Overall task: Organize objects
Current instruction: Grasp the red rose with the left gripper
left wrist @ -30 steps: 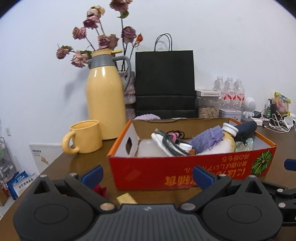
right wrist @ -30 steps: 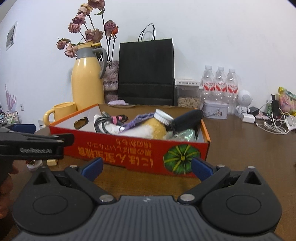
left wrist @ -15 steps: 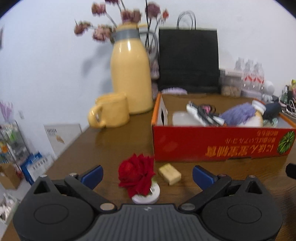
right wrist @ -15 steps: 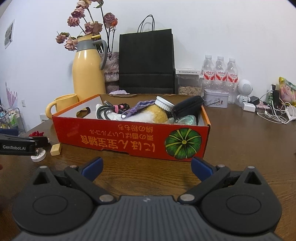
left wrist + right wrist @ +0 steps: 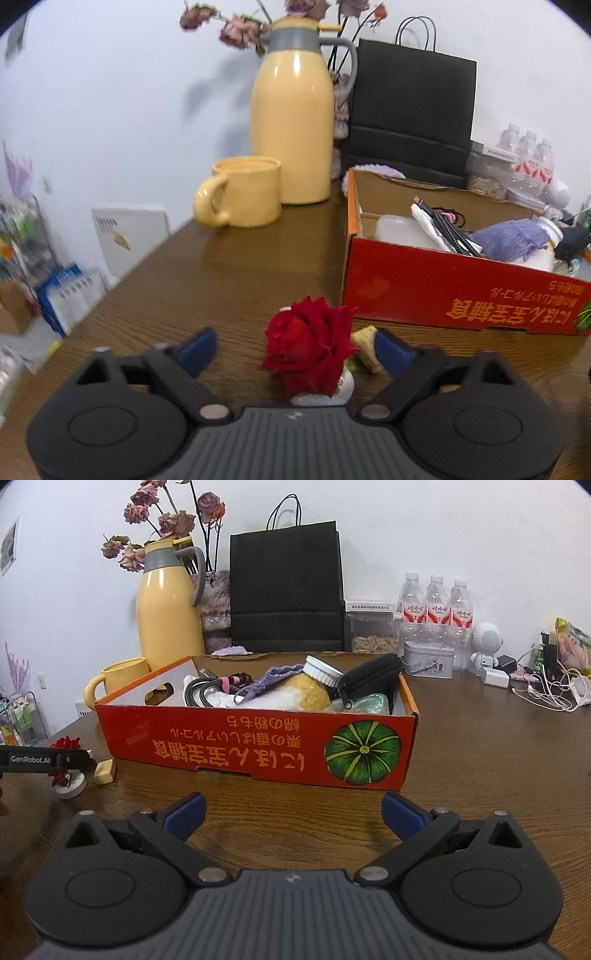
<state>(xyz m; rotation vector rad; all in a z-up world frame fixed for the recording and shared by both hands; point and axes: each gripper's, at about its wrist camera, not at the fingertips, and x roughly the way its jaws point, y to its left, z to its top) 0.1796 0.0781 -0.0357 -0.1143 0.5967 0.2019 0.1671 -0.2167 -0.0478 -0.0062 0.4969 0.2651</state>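
Note:
A red rose on a small white base (image 5: pixel 309 349) stands on the wooden table, between the open fingers of my left gripper (image 5: pixel 295 349); the fingers are not touching it. A small tan block (image 5: pixel 364 345) lies just right of the rose. The red cardboard box (image 5: pixel 443 291) holds cables, a purple cloth, a jar and a black pouch. In the right wrist view the box (image 5: pixel 258 744) is ahead of my open, empty right gripper (image 5: pixel 293 812); the rose (image 5: pixel 66 762) and block (image 5: pixel 104 771) sit at far left under the left gripper's finger.
A yellow thermos jug (image 5: pixel 295 122) with dried flowers and a yellow mug (image 5: pixel 242 195) stand behind left. A black paper bag (image 5: pixel 284 590), water bottles (image 5: pixel 436 602), a tin (image 5: pixel 428 661), chargers and cables (image 5: pixel 543 690) line the back and right.
My left gripper has swung left and down from the box to the rose, which now sits between its fingers. My right gripper has drawn back a little from the box.

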